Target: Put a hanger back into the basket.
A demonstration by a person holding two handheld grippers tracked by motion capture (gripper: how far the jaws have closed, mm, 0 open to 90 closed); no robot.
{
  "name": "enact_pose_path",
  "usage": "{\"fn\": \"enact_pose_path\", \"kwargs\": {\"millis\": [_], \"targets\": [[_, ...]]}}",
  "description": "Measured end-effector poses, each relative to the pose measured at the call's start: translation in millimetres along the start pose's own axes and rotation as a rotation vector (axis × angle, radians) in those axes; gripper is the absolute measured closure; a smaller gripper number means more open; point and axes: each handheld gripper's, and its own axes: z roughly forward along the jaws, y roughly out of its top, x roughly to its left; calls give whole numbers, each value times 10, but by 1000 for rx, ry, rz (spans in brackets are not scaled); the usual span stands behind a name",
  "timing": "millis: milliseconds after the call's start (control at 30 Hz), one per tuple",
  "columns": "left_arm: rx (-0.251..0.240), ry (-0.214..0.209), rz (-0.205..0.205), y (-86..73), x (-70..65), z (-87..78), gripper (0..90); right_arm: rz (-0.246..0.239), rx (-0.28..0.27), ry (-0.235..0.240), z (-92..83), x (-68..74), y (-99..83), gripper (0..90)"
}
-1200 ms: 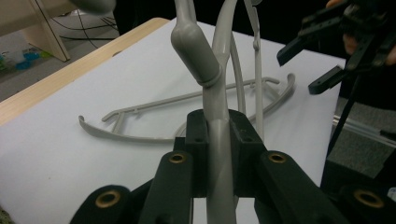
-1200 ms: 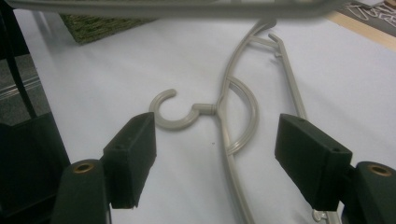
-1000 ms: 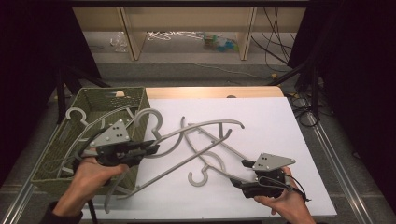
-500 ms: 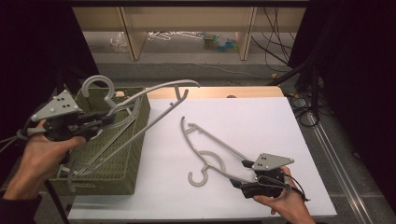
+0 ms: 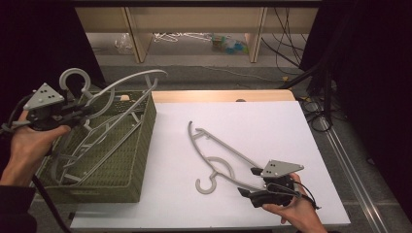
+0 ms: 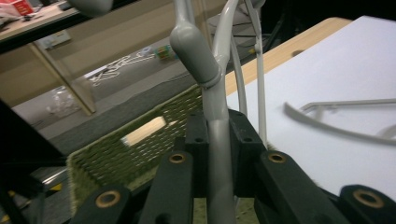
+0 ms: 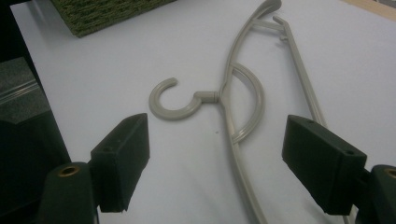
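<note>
My left gripper [image 5: 81,109] is shut on the neck of a grey plastic hanger [image 5: 127,83], held tilted above the green woven basket [image 5: 132,162] at the table's left. In the left gripper view the hanger's neck [image 6: 194,52] rises from between the pads of that gripper [image 6: 219,140]. A second grey hanger [image 5: 219,146] lies flat on the white table top. My right gripper [image 5: 249,183] rests at its lower end. In the right gripper view the gripper [image 7: 222,158] has just been opening, and the hanger's arm [image 7: 232,98] lies between the jaws untouched.
Several more grey hangers [image 5: 85,145] lie in the basket, whose corner [image 7: 102,11] and rim [image 6: 140,144] also show. A wooden strip [image 5: 218,95] borders the table's far edge. Shelf legs and clutter stand behind, cables [image 5: 316,109] at the right.
The left hand has carried its hanger off the table, leftward and up, to above the basket. The right hand has stayed in place and its jaws have widened slightly.
</note>
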Motion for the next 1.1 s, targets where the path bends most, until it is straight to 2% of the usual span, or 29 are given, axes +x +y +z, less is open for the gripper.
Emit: {"fn": "enact_pose_path", "kwargs": {"millis": [200,333,467,533,767,833,900,1000,1100], "targets": [[4,38,-21,-79,125,70,799,-9,5,7,21,0,-1,243],[22,63,-32,-220,228,155,799,-4,11,13,18,12,1,244],[20,86,-37,-333,301,193,799,-7,12,11,29,5,-5,245],[24,90,-43,-383,333,205,799,-3,16,13,31,11,-11,245],[51,90,-10,-513,362,219,799,-10,21,18,41,11,-12,246],[60,87,-13,-563,366,229,798,-14,22,20,47,4,-10,247],[94,88,-3,-624,363,249,798,-11,23,23,47,7,-15,247],[114,98,-6,-649,367,263,799,-10,27,24,50,5,-17,247],[144,75,-6,-700,369,317,798,-9,26,24,60,6,-24,247]]}}
